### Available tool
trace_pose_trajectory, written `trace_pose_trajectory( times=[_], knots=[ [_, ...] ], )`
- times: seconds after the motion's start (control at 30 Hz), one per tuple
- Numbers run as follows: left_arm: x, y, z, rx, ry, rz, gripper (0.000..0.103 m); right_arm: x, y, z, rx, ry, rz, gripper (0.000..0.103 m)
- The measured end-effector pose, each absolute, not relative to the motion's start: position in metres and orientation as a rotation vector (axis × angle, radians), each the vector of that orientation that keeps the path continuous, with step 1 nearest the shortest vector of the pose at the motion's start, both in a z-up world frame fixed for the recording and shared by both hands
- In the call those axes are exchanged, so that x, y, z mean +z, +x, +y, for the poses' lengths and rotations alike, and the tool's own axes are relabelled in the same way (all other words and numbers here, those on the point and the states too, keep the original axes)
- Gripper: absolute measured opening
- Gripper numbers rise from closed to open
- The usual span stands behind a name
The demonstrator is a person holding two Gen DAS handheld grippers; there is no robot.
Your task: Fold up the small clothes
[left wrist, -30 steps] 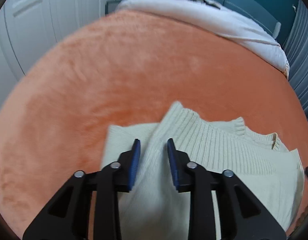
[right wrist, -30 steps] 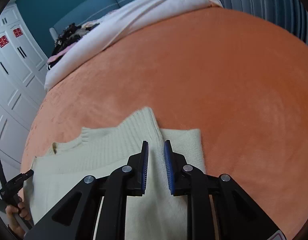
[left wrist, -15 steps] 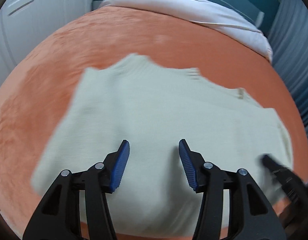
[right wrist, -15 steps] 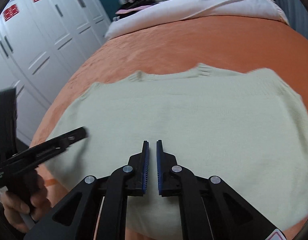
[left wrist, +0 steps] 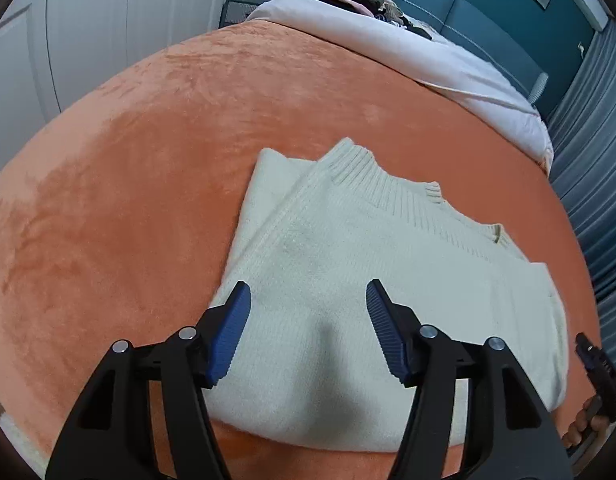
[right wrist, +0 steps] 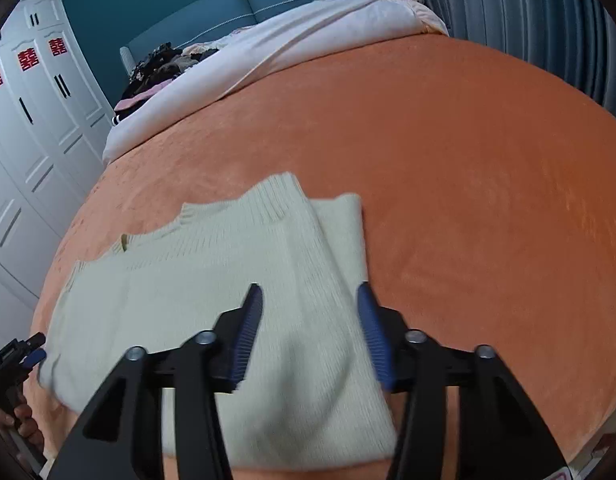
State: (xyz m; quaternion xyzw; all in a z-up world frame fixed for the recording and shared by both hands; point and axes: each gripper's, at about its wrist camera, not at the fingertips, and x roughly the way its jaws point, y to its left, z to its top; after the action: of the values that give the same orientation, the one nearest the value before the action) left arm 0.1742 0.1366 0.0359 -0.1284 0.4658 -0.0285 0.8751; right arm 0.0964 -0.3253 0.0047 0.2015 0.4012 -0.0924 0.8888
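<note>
A cream knit sweater [left wrist: 347,264] lies folded on the orange blanket [left wrist: 148,160], near the close edge of the bed. The left gripper [left wrist: 308,328] hangs above its near part with the jaws wide apart — it holds nothing. The right gripper [right wrist: 309,332] is also wide open and empty — over the sweater's right side.
</note>
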Motion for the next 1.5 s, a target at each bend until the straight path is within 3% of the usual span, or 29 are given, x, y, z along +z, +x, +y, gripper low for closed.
trace_pose_trajectory(
  times=[0.07, 0.1, 0.13, 0.17, 0.27, 0.37, 0.43, 0.7, 0.77, 0.83, 1.0, 1.07, 1.1, 1.13, 1.17, 1.2, 1.23, 1.37, 1.5],
  knots=[
    [0.029, 0.182, 0.133, -0.047, -0.23, 1.002, 0.058, -0.012, 0.12, -0.326, -0.213, 0.406, 0.915, 0.059],
    [0.024, 0.185, 0.132, -0.041, -0.217, 1.018, 0.058, -0.02, 0.13, -0.325, -0.22, 0.394, 0.966, 0.053],
    [0.022, 0.187, 0.131, -0.039, -0.204, 1.025, 0.058, -0.024, 0.138, -0.323, -0.196, 0.399, 0.987, 0.016],
    [0.021, 0.188, 0.13, -0.035, -0.184, 1.025, 0.058, -0.014, 0.135, -0.323, -0.182, 0.416, 0.953, 0.011],
    [0.02, 0.187, 0.129, -0.033, -0.162, 1.027, 0.058, 0.021, 0.112, -0.333, -0.176, 0.457, 0.788, 0.01],
    [0.013, 0.189, 0.124, -0.022, -0.122, 1.036, 0.058, -0.031, 0.122, -0.347, -0.226, 0.46, 0.962, 0.009],
    [0.011, 0.19, 0.118, -0.009, -0.081, 1.034, 0.058, -0.034, 0.118, -0.345, -0.219, 0.435, 0.939, 0.009],
    [0.039, 0.164, 0.135, -0.023, -0.199, 1.012, 0.059, 0.036, 0.047, -0.326, -0.217, 0.461, 0.828, 0.024],
    [0.044, 0.144, 0.149, -0.015, -0.267, 1.005, 0.074, 0.031, 0.02, -0.328, -0.255, 0.471, 0.85, 0.054],
    [0.042, 0.122, 0.166, 0.034, -0.355, 0.999, 0.086, 0.018, 0.005, -0.33, -0.291, 0.51, 0.878, 0.063],
    [0.001, 0.097, 0.201, 0.093, -0.681, 1.065, 0.092, -0.029, -0.001, -0.336, -0.23, 0.715, 0.94, 0.065],
    [0.001, 0.102, 0.198, 0.126, -0.681, 1.027, 0.093, -0.03, 0.012, -0.333, -0.217, 0.735, 0.926, 0.064],
    [0.004, 0.108, 0.194, 0.114, -0.669, 1.023, 0.091, -0.028, 0.021, -0.331, -0.218, 0.745, 0.925, 0.062],
    [0.007, 0.116, 0.19, 0.069, -0.672, 1.02, 0.074, -0.023, 0.027, -0.328, -0.212, 0.756, 0.916, 0.049],
    [0.007, 0.125, 0.186, 0.017, -0.689, 1.039, 0.04, -0.016, 0.034, -0.327, -0.18, 0.764, 0.898, 0.023],
    [0.006, 0.135, 0.182, -0.004, -0.704, 1.088, 0.028, -0.006, 0.037, -0.328, -0.154, 0.764, 0.88, 0.013],
    [0.008, 0.14, 0.182, -0.002, -0.713, 1.096, 0.013, 0.005, 0.035, -0.329, -0.134, 0.765, 0.845, 0.012],
    [0.042, 0.123, 0.187, -0.048, -0.71, 1.034, 0.009, 0.043, 0.01, -0.339, -0.083, 0.776, 0.781, 0.01],
    [0.044, 0.085, 0.194, -0.065, -0.651, 1.086, 0.009, 0.028, -0.029, -0.347, -0.116, 0.743, 0.878, 0.009]
  ],
)
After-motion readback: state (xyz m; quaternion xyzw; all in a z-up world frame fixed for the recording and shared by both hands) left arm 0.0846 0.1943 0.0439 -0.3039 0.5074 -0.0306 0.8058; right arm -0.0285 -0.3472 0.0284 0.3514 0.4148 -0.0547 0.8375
